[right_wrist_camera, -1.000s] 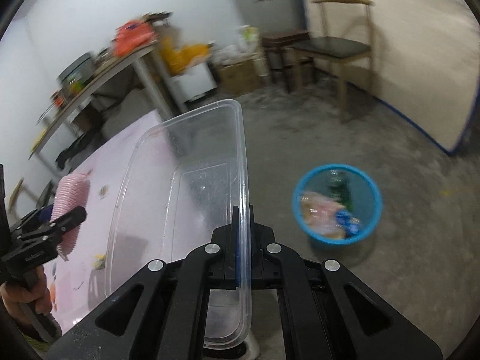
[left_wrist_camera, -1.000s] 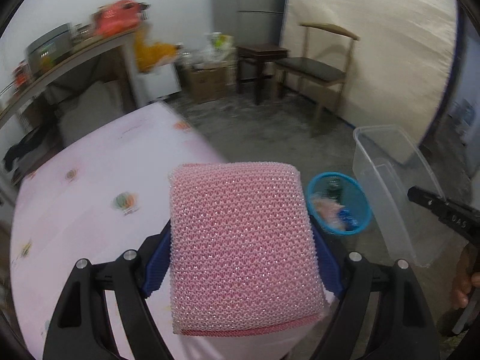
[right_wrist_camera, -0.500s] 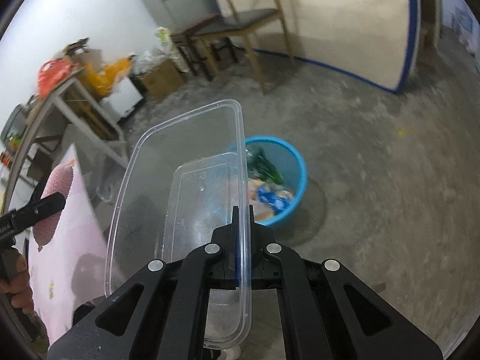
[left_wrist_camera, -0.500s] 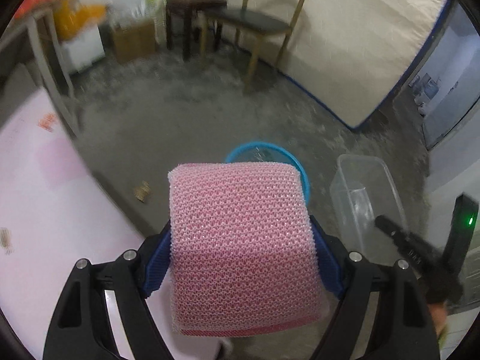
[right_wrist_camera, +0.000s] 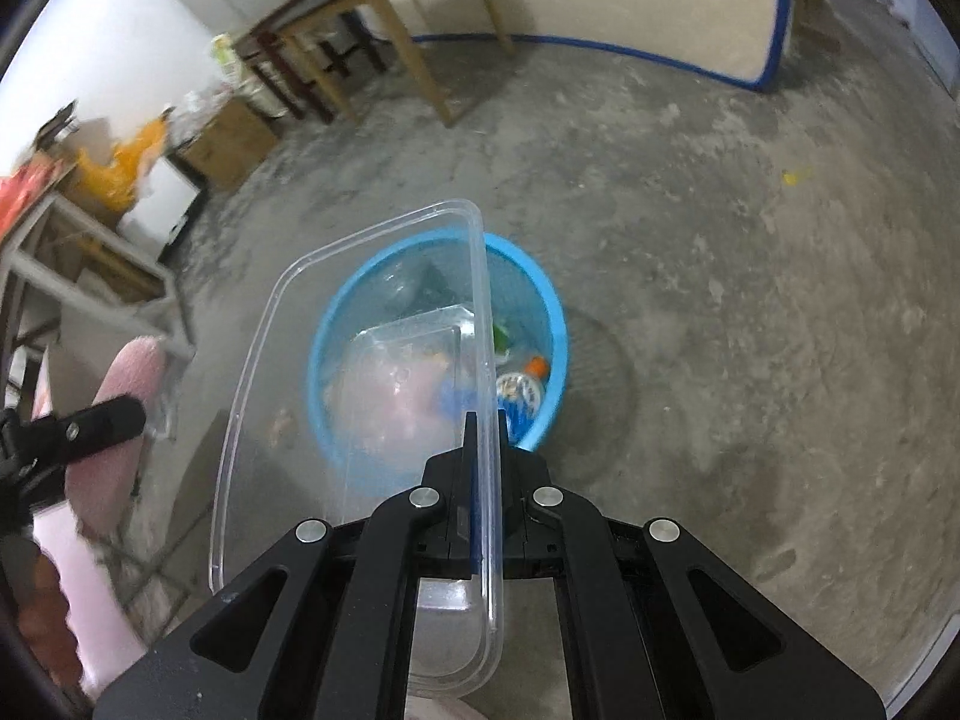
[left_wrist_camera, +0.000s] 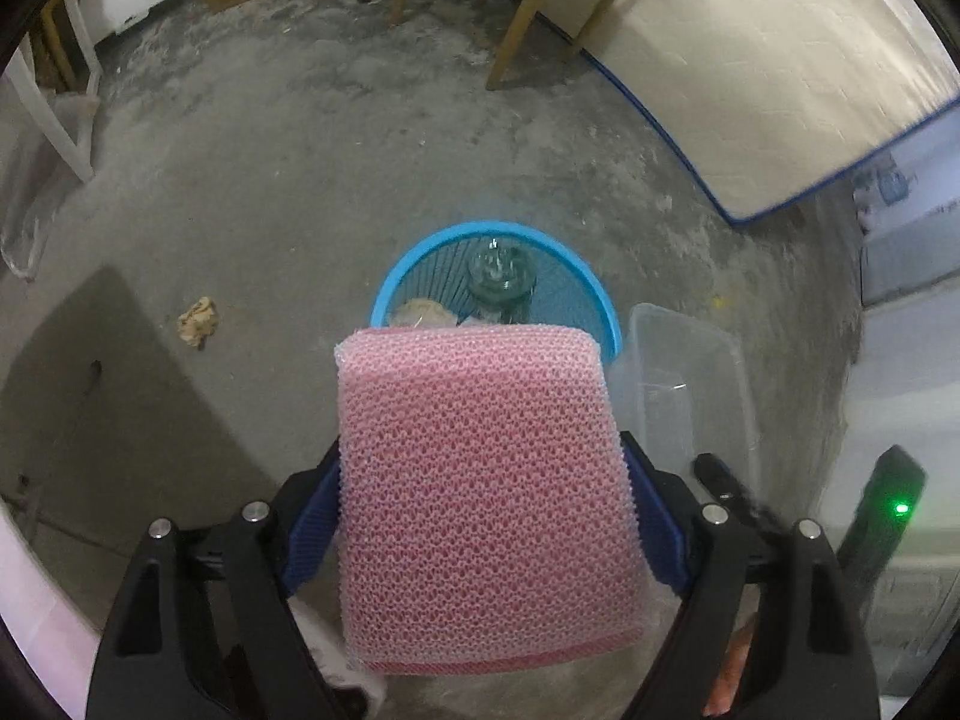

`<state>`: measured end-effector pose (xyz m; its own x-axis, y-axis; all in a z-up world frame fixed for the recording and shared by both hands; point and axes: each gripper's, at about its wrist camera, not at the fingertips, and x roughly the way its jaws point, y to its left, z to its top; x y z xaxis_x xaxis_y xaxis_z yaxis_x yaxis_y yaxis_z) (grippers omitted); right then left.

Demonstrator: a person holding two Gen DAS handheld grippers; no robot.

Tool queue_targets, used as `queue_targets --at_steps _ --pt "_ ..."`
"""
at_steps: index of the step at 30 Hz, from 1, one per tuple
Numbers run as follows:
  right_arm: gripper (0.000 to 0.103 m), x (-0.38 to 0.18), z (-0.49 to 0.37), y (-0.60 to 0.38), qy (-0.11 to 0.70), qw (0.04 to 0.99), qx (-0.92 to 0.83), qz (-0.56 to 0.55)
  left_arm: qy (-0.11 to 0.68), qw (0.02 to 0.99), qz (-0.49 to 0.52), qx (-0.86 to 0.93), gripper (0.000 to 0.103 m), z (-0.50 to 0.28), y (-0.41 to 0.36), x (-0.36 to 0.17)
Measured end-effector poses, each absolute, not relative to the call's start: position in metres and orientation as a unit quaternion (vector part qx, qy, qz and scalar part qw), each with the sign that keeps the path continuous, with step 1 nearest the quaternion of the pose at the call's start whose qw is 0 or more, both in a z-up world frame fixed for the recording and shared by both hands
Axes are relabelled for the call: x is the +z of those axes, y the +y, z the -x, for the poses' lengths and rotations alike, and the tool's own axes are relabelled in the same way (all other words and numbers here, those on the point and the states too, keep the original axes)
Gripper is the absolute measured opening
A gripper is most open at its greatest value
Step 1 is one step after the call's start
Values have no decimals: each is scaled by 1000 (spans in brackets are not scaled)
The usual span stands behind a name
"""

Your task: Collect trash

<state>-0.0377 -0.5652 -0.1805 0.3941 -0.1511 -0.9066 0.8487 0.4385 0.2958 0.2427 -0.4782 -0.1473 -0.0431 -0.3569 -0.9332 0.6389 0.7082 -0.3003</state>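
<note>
Since both bits go in the round blue plastic trash basket [left_wrist_camera: 591,291] below, my left gripper [left_wrist_camera: 480,510] w/ jaws opening lets go of the pink mesh sponge [left_wrist_camera: 480,492] between them, & my right gripper [right_wrist_camera: 483,450] pinches the clear plastic food tub [right_wrist_camera: 336,396] rim.

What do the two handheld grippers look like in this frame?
Both are matte black plastic. The left gripper has angular black linkage arms with silver screws and blue ribbed pads. The right gripper has the same black arms, silver screws and slotted cut-outs. A green indicator light glows on the right gripper's body.
</note>
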Motion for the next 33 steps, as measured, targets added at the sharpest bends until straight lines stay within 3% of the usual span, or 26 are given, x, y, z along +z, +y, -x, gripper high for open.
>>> queue_targets --at_steps 3,5,13,25,33 --pt "13 -208 24 -578 420 723 -352 -420 631 681 -99 -357 94 -253 -492 -165" --pt "41 -226 19 -583 421 715 -333 -447 633 683 -91 -353 94 -254 -497 -175" --pt "45 -236 37 -577 409 706 -339 -469 630 677 -58 -375 94 -255 -488 -170" --pt "45 -204 49 -564 390 748 -322 -430 570 710 -20 -413 94 -258 -433 -88" --pt "67 -116 74 -500 362 822 -274 -344 489 761 -30 -426 95 -216 -346 -7"
